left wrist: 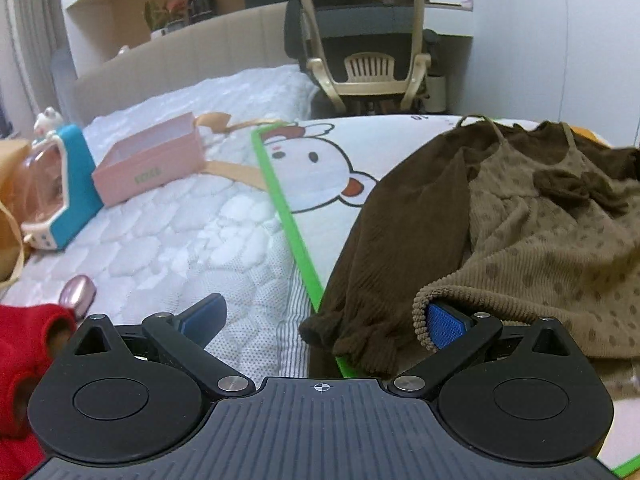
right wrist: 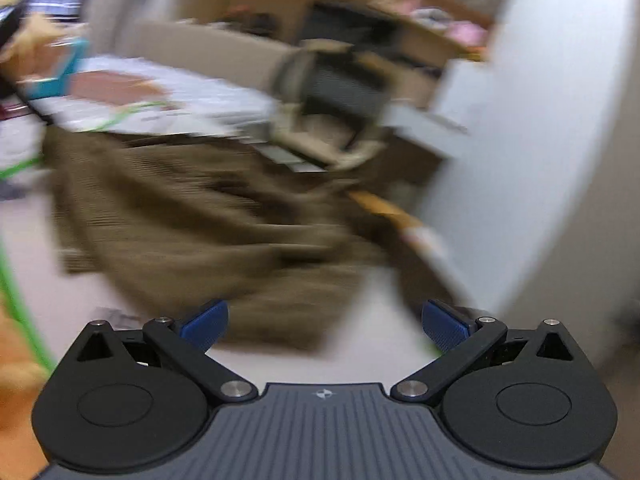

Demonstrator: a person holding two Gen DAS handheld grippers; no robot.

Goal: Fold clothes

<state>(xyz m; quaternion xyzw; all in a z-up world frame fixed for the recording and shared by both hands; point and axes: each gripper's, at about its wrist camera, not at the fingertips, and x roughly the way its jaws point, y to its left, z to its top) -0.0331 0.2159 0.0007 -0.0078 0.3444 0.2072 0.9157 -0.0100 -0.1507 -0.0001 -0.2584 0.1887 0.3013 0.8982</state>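
I count one brown garment [left wrist: 540,216], a dotted tan dress over a dark ribbed top, lying on the cartoon mat [left wrist: 320,160] on the bed [left wrist: 180,248]. My left tongs [left wrist: 324,316] are spread wide; the tan hem drapes over the right pad [left wrist: 444,326], nothing pinched. My right tongs [right wrist: 325,322] are also spread wide and empty, the garment a blur ahead. Around: one pink box [left wrist: 148,160], one blue toy case [left wrist: 72,184], one office chair [left wrist: 360,40] behind, a red sleeve [left wrist: 24,344] at left.
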